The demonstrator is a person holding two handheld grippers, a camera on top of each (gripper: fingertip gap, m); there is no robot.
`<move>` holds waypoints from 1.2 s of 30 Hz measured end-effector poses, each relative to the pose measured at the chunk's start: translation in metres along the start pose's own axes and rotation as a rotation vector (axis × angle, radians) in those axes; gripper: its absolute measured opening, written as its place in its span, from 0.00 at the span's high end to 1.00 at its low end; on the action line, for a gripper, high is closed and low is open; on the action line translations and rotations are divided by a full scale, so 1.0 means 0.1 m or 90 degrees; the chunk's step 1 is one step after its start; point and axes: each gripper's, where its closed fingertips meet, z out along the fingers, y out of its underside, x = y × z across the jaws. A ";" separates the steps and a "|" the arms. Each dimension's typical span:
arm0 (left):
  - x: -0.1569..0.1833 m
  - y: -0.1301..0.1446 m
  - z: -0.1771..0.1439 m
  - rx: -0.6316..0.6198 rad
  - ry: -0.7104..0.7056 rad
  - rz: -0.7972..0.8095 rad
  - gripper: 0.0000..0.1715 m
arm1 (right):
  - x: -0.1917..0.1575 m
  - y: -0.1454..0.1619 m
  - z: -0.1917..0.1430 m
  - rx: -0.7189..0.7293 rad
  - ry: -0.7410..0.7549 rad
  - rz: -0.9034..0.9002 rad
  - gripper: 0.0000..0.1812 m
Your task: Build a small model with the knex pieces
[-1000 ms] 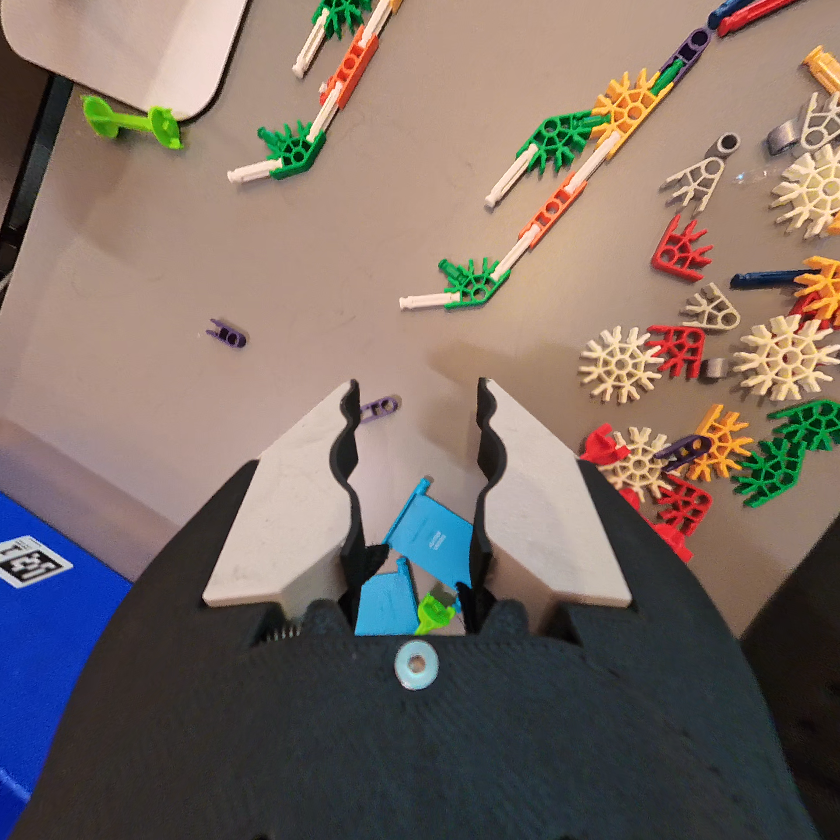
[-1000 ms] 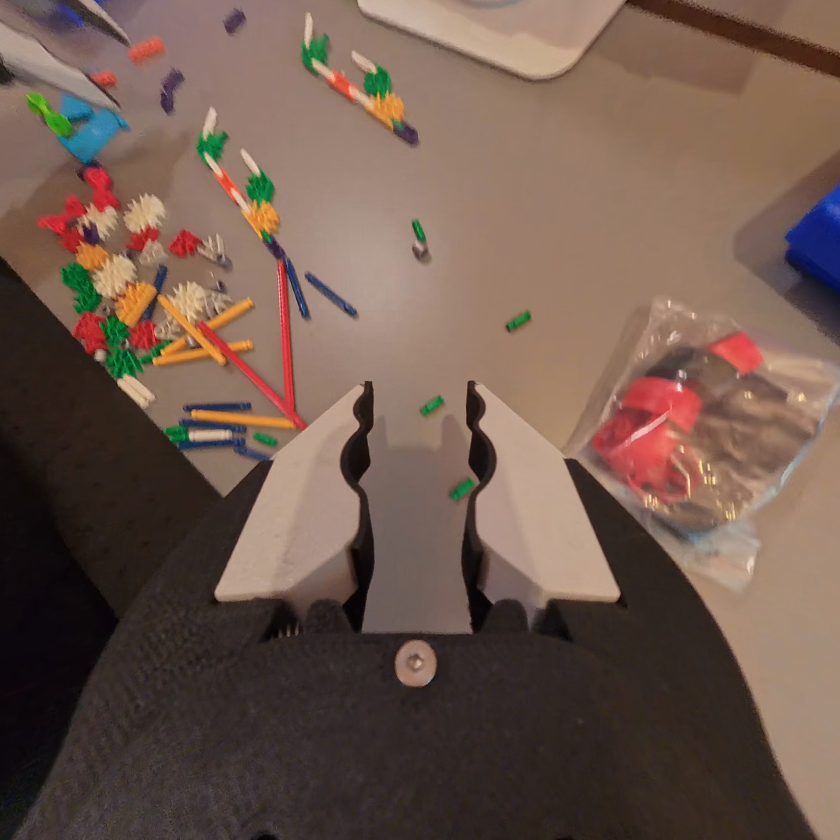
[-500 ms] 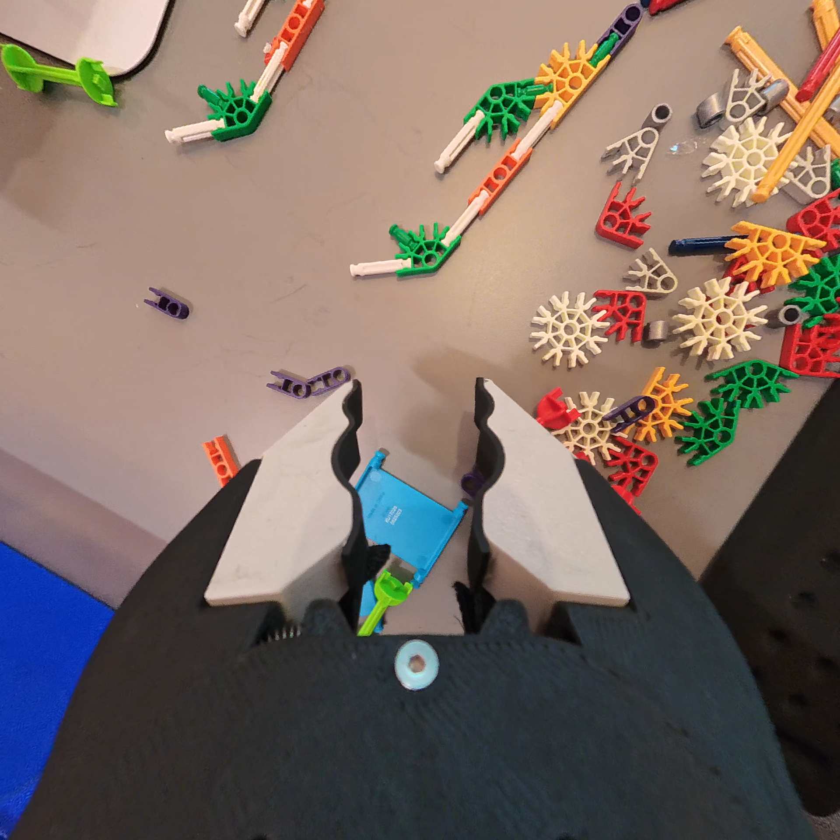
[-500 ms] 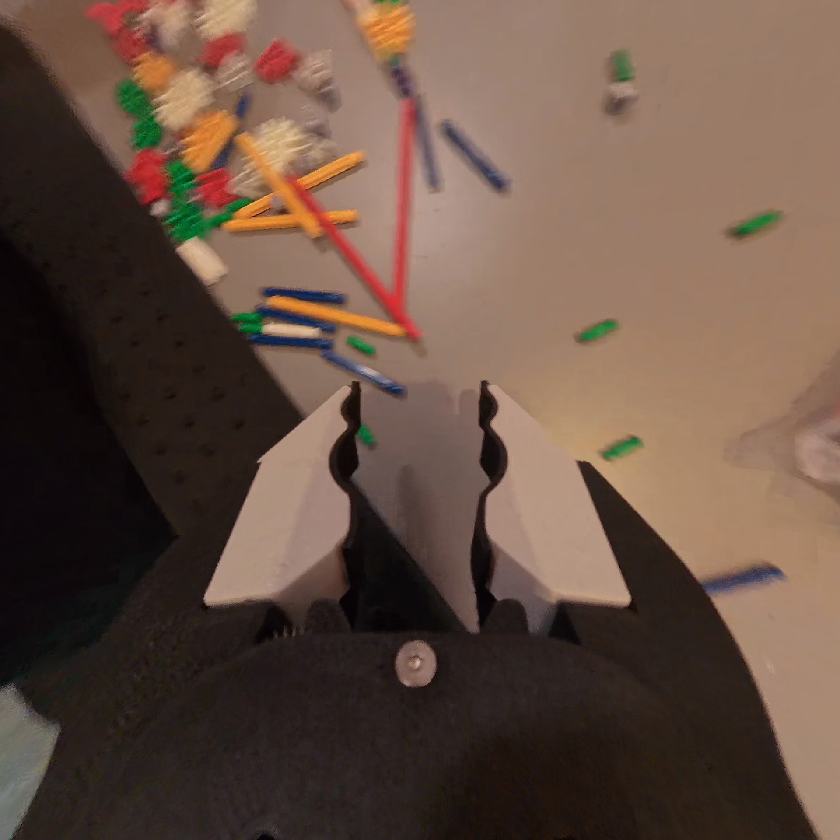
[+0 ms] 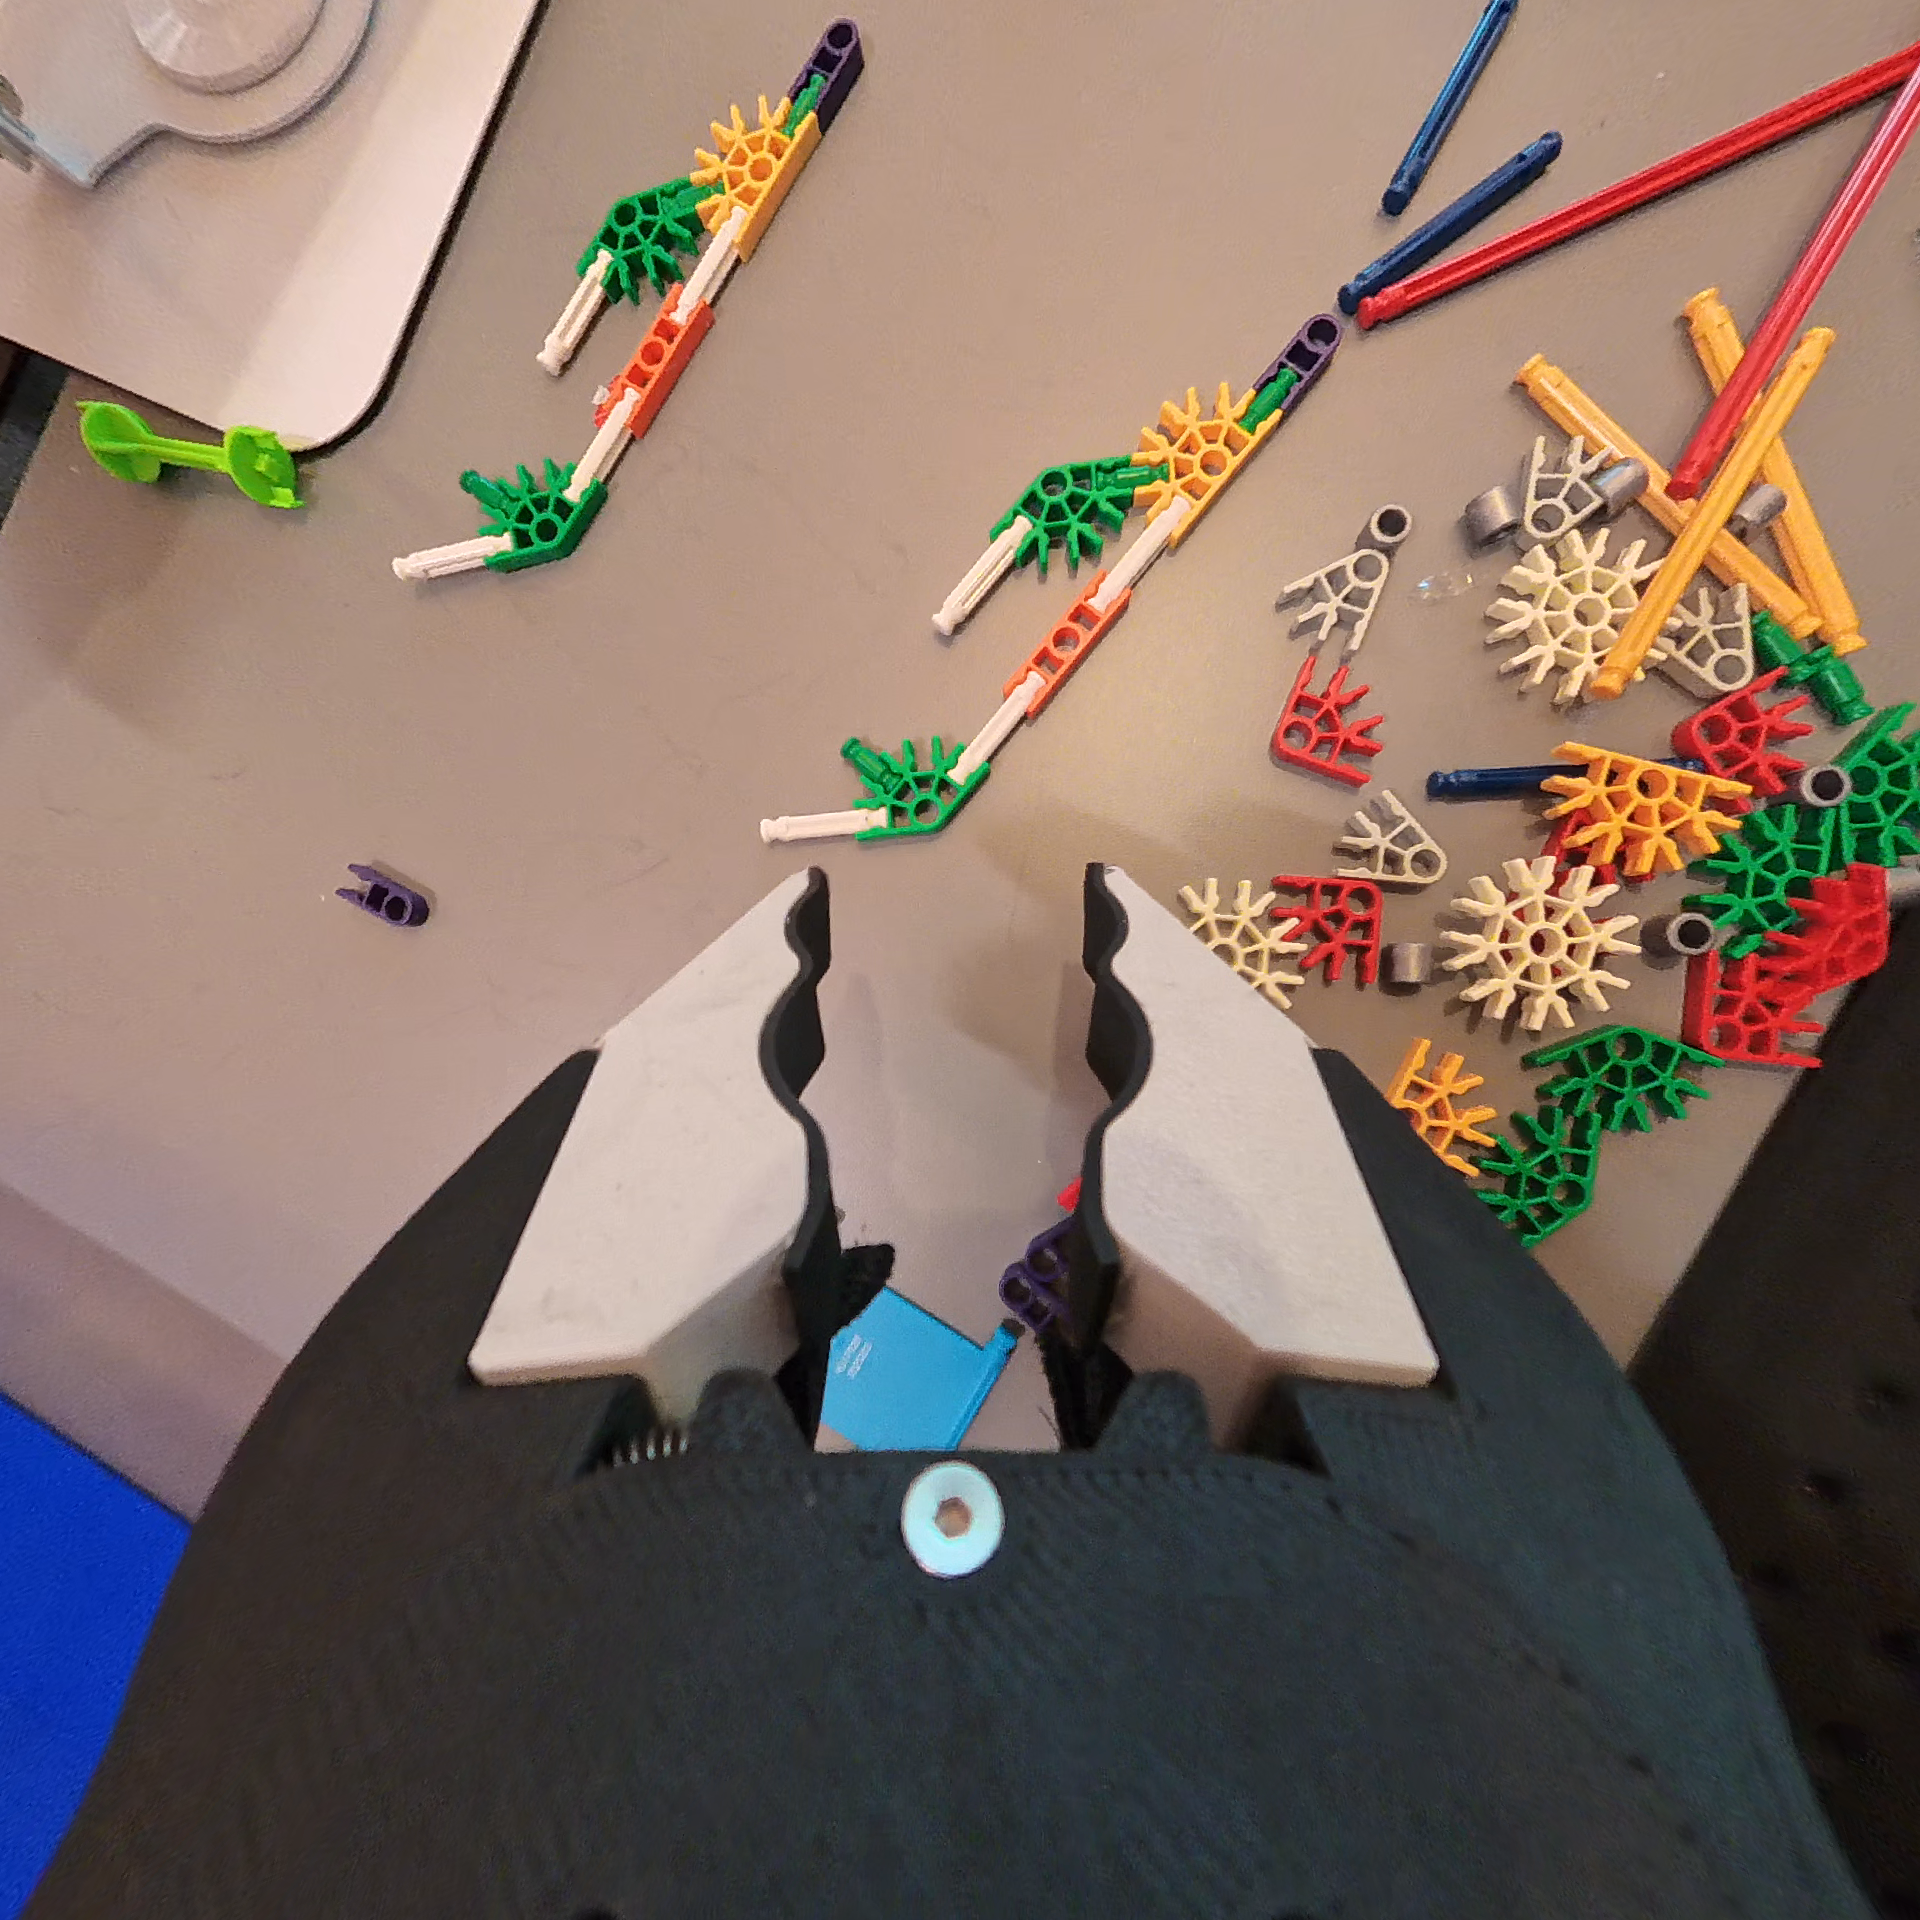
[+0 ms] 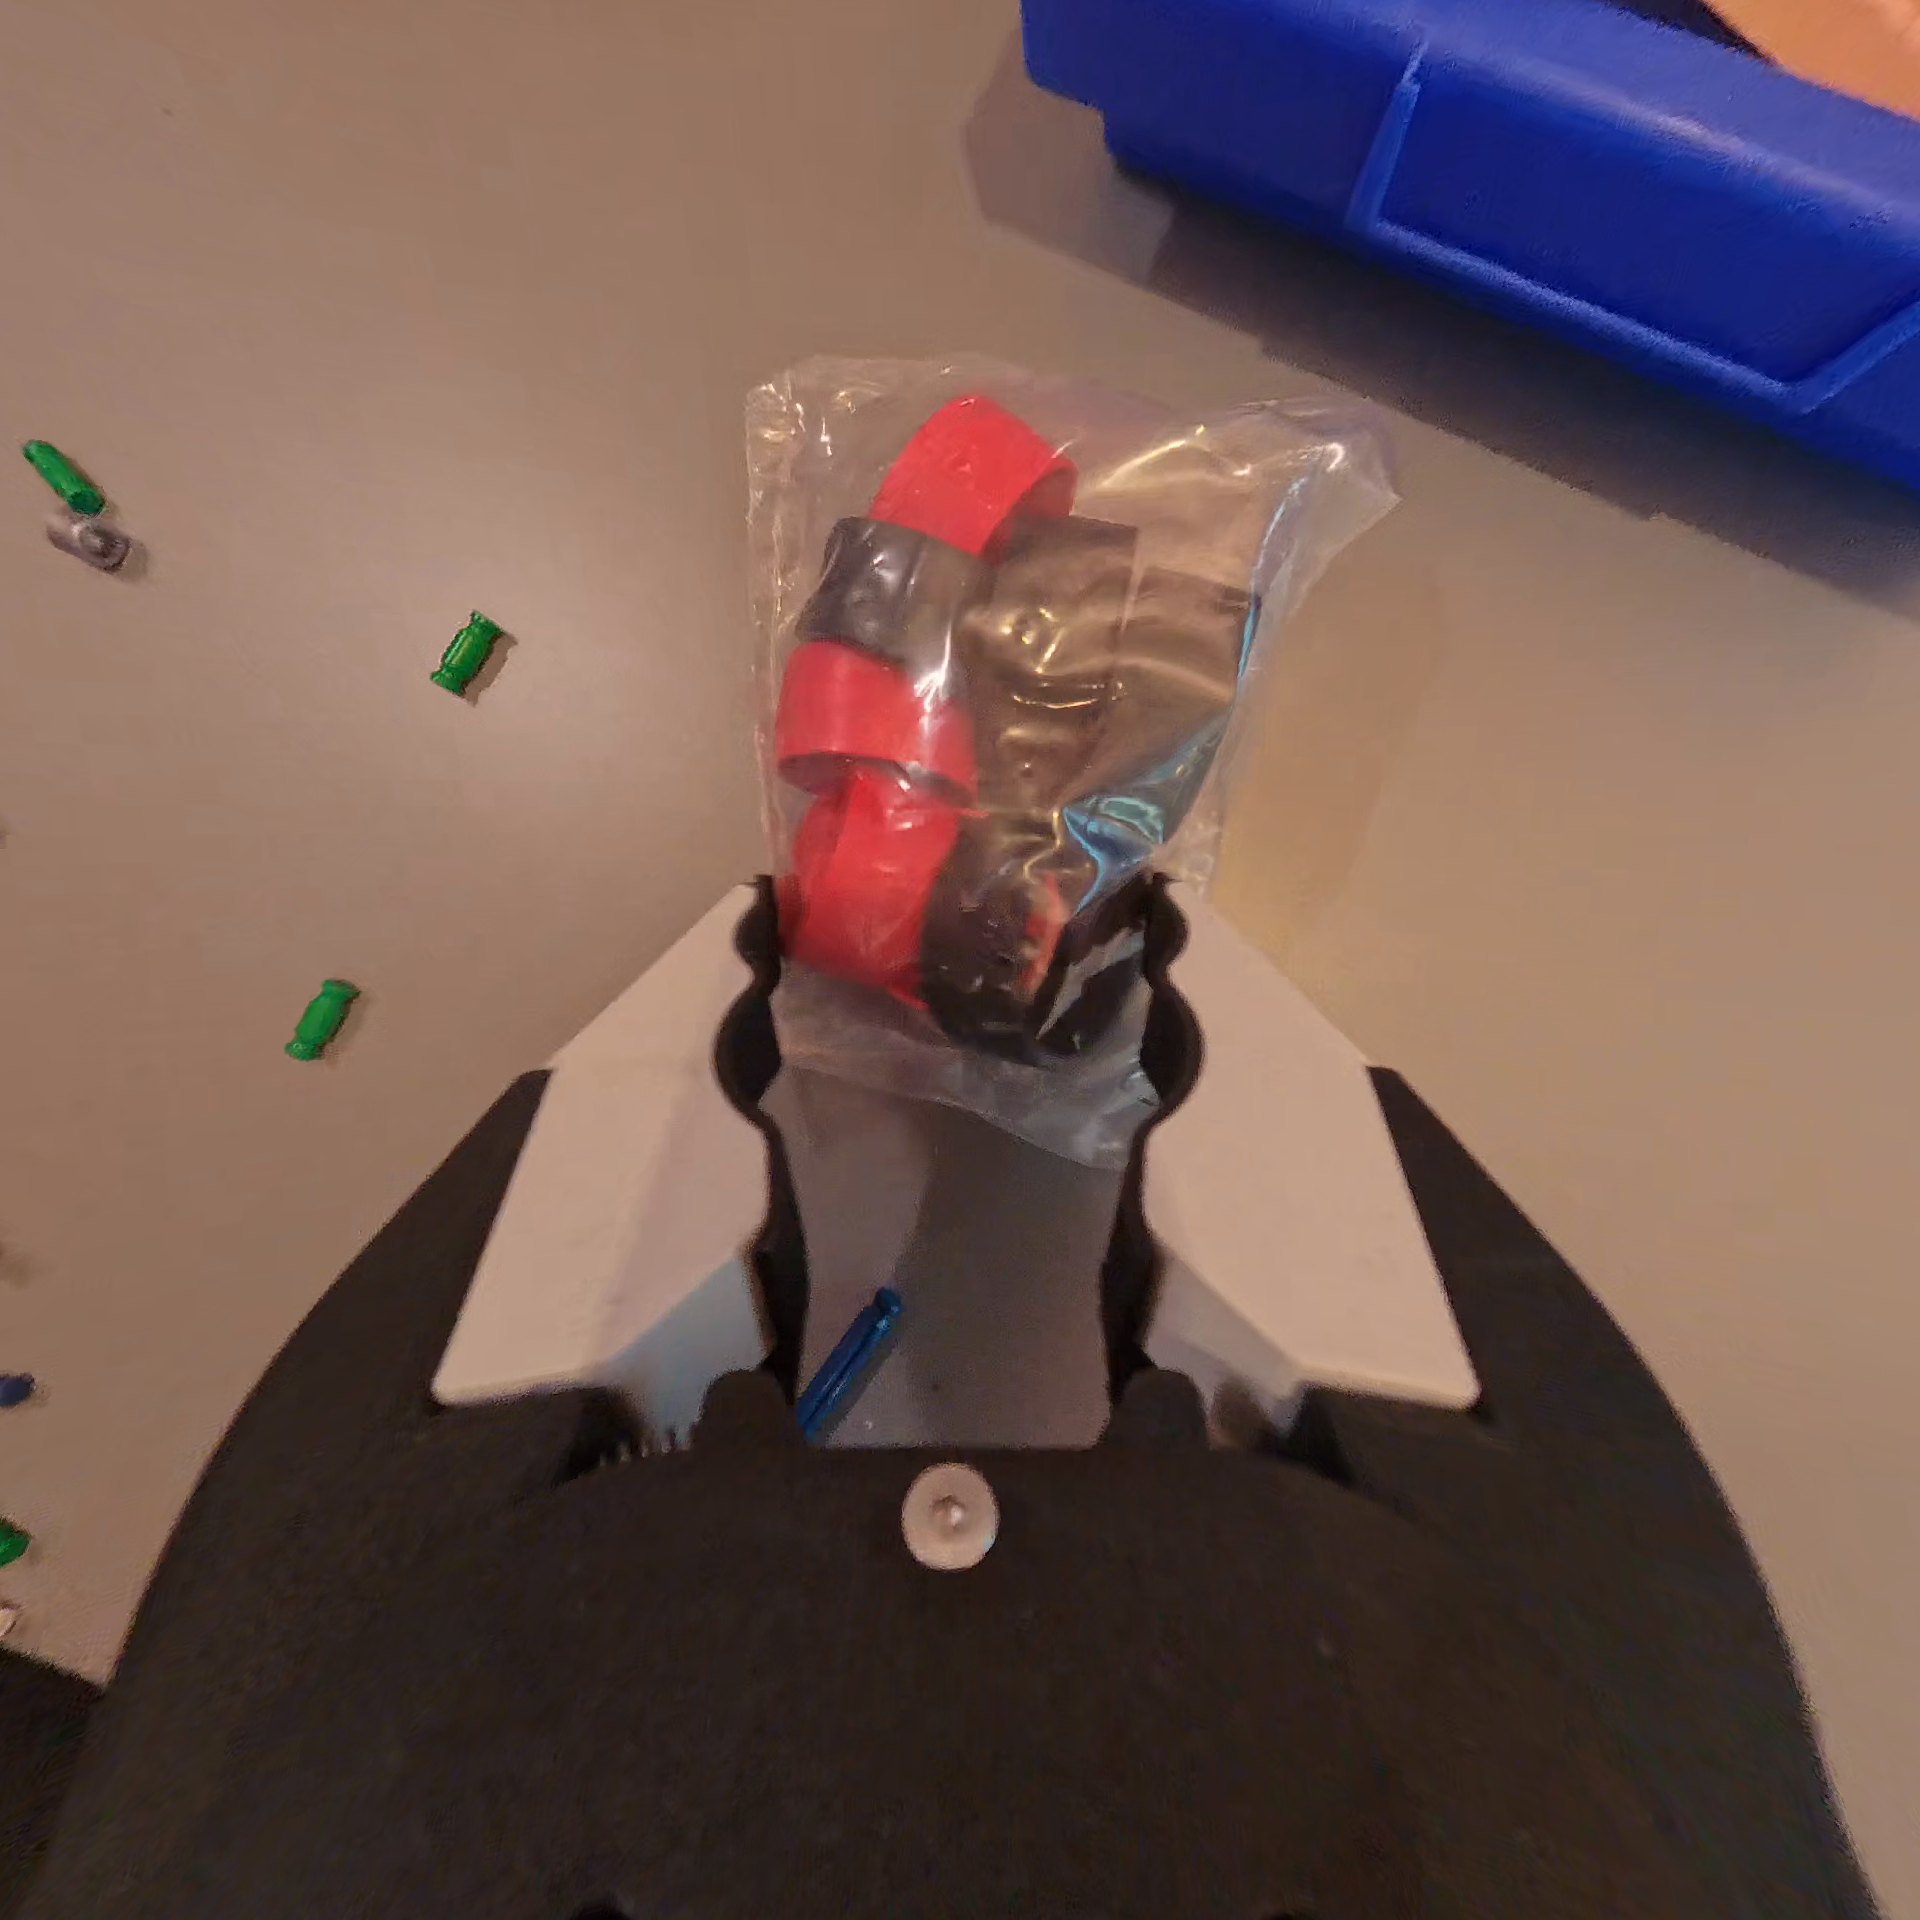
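My left gripper (image 5: pixel 956 883) is open and empty, low over the grey table. A light blue panel (image 5: pixel 904 1371) and a purple clip (image 5: pixel 1039 1268) lie on the table between its fingers, near their base. A chain of green, yellow, orange and white pieces (image 5: pixel 1060 644) lies just ahead of the tips. My right gripper (image 6: pixel 956 894) is open wide, and the lower end of a clear bag of red and black rings (image 6: pixel 935 623) lies between its fingertips. A short blue rod (image 6: pixel 847 1361) lies on the table between the fingers, near their base.
A pile of loose connectors (image 5: pixel 1621 831) and long rods (image 5: pixel 1714 499) lies right of the left gripper. A second chain (image 5: pixel 644 312), a lime piece (image 5: pixel 187 457), a purple clip (image 5: pixel 384 894) and a white base (image 5: pixel 208 208) lie to the left. A blue bin (image 6: pixel 1507 187) stands beyond the bag, with green pegs (image 6: pixel 468 649) to its left. About 45 centimeters separates my left fingertips from my right.
The left gripper has moved forward, so the blue panel now sits nearer the finger bases. The right gripper has swung right from the rods to the bag, and its jaws stand wider.
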 end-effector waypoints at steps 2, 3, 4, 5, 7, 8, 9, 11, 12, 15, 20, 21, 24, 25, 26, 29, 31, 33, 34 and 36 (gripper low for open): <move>-0.03 0.02 -0.03 0.005 -0.014 -0.010 0.73 | -0.02 -0.02 -0.02 0.014 -0.004 -0.010 0.66; -0.06 0.03 -0.06 0.011 -0.023 -0.018 0.73 | -0.04 -0.05 -0.04 0.032 -0.014 -0.003 0.68; -0.09 0.05 -0.09 0.014 -0.032 -0.027 0.73 | -0.03 -0.07 -0.07 0.046 -0.015 -0.003 0.68; -0.12 0.08 -0.13 0.017 -0.041 -0.036 0.73 | -0.01 -0.09 -0.11 0.060 0.001 -0.028 0.70; -0.19 0.13 -0.22 0.026 -0.061 -0.052 0.74 | -0.02 -0.17 -0.24 0.098 0.030 -0.085 0.71; -0.21 0.15 -0.27 0.029 -0.068 -0.059 0.74 | -0.04 -0.22 -0.31 0.121 0.044 -0.118 0.72; -0.24 0.16 -0.30 0.033 -0.076 -0.064 0.74 | -0.05 -0.27 -0.40 0.138 0.077 -0.158 0.72; -0.27 0.16 -0.35 0.041 -0.093 -0.069 0.74 | -0.10 -0.37 -0.58 0.161 0.154 -0.254 0.75; -0.26 0.11 -0.35 0.049 -0.090 -0.071 0.74 | -0.18 -0.44 -0.69 0.179 0.189 -0.319 0.77; -0.14 -0.13 -0.32 0.094 -0.066 -0.073 0.73 | -0.54 -0.62 -0.93 0.225 0.249 -0.454 0.78; 0.10 -0.41 -0.17 0.119 -0.031 -0.042 0.73 | -1.07 -0.72 -1.08 0.260 0.295 -0.624 0.78; 0.12 -0.42 -0.15 0.118 -0.029 -0.038 0.73 | -1.15 -0.73 -1.11 0.270 0.296 -0.640 0.78; 0.14 -0.38 -0.13 0.114 -0.024 -0.043 0.73 | -1.28 -0.73 -1.18 0.285 0.292 -0.655 0.78; 0.14 -0.36 -0.14 0.113 -0.025 -0.047 0.73 | -1.29 -0.73 -1.19 0.288 0.291 -0.651 0.78; 0.13 -0.33 -0.15 0.111 -0.026 -0.052 0.73 | -1.29 -0.71 -1.20 0.288 0.286 -0.644 0.79; 0.11 -0.19 -0.18 0.096 -0.037 -0.062 0.72 | -1.12 -0.62 -1.09 0.264 0.249 -0.562 0.79; 0.10 -0.06 -0.21 0.085 -0.042 -0.075 0.72 | -0.85 -0.53 -0.98 0.234 0.207 -0.443 0.78; 0.10 0.07 -0.26 0.076 -0.049 -0.092 0.72 | -0.54 -0.47 -0.89 0.218 0.178 -0.327 0.79; 0.09 0.14 -0.29 0.071 -0.053 -0.100 0.72 | -0.41 -0.44 -0.83 0.208 0.163 -0.280 0.79; 0.07 0.27 -0.37 0.064 -0.066 -0.115 0.72 | -0.16 -0.39 -0.71 0.193 0.140 -0.194 0.79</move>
